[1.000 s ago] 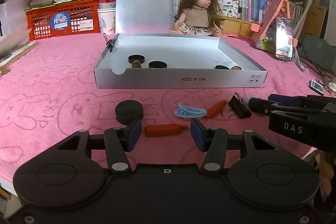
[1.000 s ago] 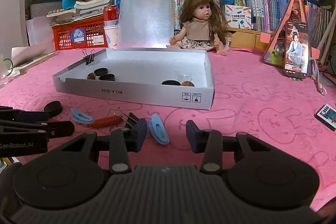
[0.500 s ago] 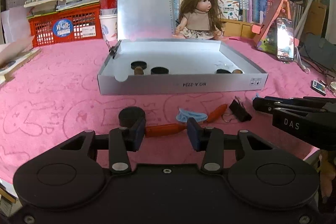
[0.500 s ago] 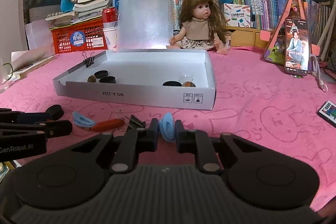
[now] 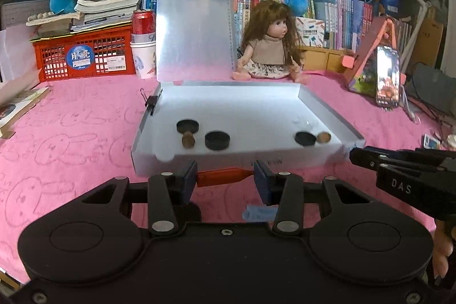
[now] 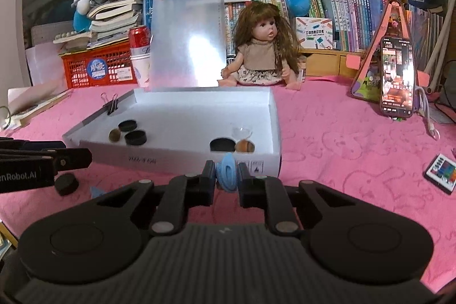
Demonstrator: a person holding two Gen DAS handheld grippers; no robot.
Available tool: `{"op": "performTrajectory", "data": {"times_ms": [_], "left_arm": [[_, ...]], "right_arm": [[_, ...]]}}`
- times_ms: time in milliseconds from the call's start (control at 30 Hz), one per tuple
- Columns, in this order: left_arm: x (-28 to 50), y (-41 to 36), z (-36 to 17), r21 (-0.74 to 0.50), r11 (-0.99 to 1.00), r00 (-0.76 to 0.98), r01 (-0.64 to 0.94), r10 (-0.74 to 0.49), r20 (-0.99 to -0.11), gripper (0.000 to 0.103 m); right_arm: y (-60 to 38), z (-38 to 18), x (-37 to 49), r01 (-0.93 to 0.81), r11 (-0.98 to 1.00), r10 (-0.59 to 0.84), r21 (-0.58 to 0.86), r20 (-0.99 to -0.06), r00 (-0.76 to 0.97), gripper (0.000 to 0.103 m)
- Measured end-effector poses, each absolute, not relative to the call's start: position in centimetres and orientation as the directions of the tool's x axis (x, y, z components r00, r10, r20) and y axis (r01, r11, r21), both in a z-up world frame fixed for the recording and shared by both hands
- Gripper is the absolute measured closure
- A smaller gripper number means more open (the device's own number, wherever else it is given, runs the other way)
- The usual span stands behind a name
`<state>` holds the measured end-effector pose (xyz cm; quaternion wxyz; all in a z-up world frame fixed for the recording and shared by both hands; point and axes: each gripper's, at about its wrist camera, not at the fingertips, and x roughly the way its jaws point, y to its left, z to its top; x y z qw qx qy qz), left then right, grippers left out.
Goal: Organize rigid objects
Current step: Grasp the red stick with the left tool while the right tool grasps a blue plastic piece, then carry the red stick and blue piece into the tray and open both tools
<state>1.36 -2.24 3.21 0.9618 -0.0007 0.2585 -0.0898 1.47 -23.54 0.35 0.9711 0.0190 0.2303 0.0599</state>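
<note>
While both claws hang just short of the white box (image 5: 236,161), each has something in its grip. The left claw (image 5: 225,177) is closed part way on an orange stick (image 5: 222,177), held lengthwise, with a blue pad at the blunt end and the other at the pointed tip. The right claw (image 6: 226,175) is closed almost fully on a blue clip (image 6: 226,172), squeezing its flat sides so it stands on edge between the pads.

Both pieces look small, light and stiff, likely plastic, so weight should be no trouble. The stick is the riskier hold: gripped by its ends, with one end tapering, it could pivot or pop out if the pads shift. Taking it across its middle would seem steadier. The clip looks smooth and rounded, so it may slide under too light a squeeze, yet its broad faces give the pads a fair seat.

Inside the box lie three black discs (image 5: 217,140), two brown balls (image 5: 188,139) and a clear piece I cannot make out. On the pink counter (image 6: 342,150) a black disc (image 6: 66,183) and a second blue clip (image 5: 258,212) lie loose, close beneath the claws.
</note>
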Motion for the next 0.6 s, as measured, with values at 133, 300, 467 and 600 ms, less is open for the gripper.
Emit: {"op": "performTrajectory", "data": {"times_ms": [133, 300, 467, 600], "left_arm": [[3.1, -1.9, 4.2, -0.058, 0.984, 0.852, 0.170, -0.177, -0.492, 0.061], [5.6, -1.7, 5.1, -0.086, 0.981, 0.846, 0.173, -0.193, -0.496, 0.061], [8.6, -1.4, 5.3, -0.126, 0.979, 0.830, 0.161, -0.203, -0.519, 0.061], [10.6, -1.3, 5.3, -0.140, 0.978, 0.818, 0.152, -0.204, -0.538, 0.061]], "right_arm": [[-24.0, 1.1, 2.8, -0.094, 0.992, 0.121, 0.081, -0.444, 0.888, 0.083], [-24.3, 2.0, 4.6, -0.087, 0.991, 0.125, 0.105, -0.441, 0.889, 0.083], [-24.6, 2.3, 6.7, -0.083, 0.988, 0.134, 0.131, -0.450, 0.883, 0.083], [-24.8, 2.4, 8.2, -0.084, 0.986, 0.144, 0.146, -0.467, 0.872, 0.083]]}}
